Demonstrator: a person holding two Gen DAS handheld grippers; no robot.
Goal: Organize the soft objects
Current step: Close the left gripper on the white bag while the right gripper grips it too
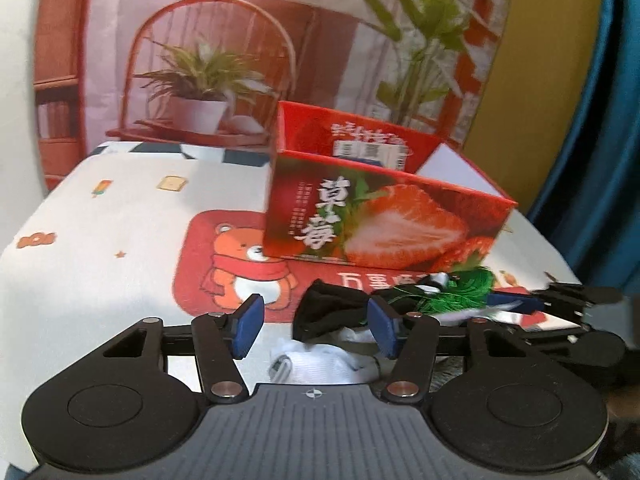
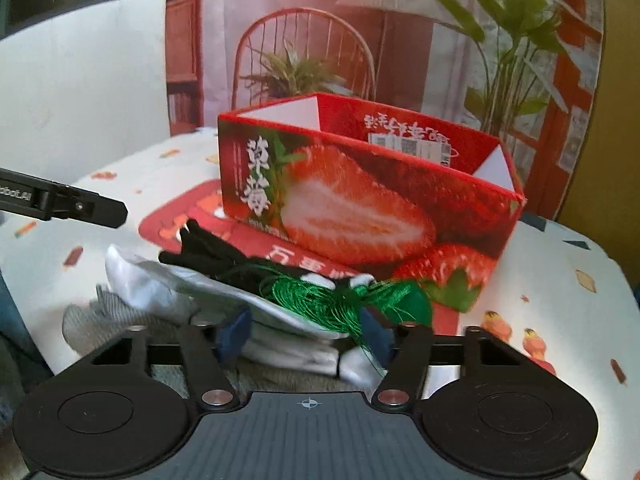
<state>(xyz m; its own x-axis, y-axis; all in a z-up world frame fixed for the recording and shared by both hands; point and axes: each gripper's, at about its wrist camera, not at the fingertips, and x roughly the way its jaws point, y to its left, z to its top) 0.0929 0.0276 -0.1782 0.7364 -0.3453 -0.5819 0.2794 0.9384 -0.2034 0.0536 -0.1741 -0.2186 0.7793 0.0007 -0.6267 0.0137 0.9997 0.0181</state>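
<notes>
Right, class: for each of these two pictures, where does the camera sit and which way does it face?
Left wrist: rides the left gripper, looking forward and down over the table at the strawberry box; its own fingers and the right gripper show.
Right wrist: rides the right gripper, facing the same box; its own fingers grip white cloth; the left gripper's tip shows.
Shared: box, black cloth, green thread.

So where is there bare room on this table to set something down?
Free: the tablecloth left of the strawberry box, and the cloth to the box's right in the right wrist view. Crowded: the sock pile before the box, where both grippers work.
</notes>
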